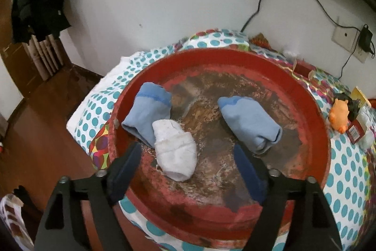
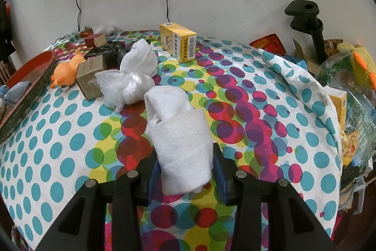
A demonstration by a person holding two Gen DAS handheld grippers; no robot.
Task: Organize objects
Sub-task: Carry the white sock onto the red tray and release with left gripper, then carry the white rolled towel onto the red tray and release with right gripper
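A worn round red tray (image 1: 315, 124) sits on the dotted tablecloth and holds two rolled blue socks (image 1: 148, 114) (image 1: 251, 124) and a rolled white sock (image 1: 175, 152). My left gripper (image 1: 186, 148) hangs over the tray's near side, open. The white sock lies between its fingers, and neither pad touches it. In the right wrist view my right gripper (image 2: 185, 154) is shut on another rolled white sock (image 2: 181, 133), held just above the cloth. The tray's edge (image 2: 35, 67) shows at the far left there.
On the table lie a white cloth bundle (image 2: 141, 58), a crumpled plastic bag (image 2: 127, 86), a yellow box (image 2: 179, 42), a brown box (image 2: 90, 77) and an orange toy (image 2: 68, 70). A black clamp stand (image 2: 307, 23) and piled bags crowd the right edge. The wall stands close behind.
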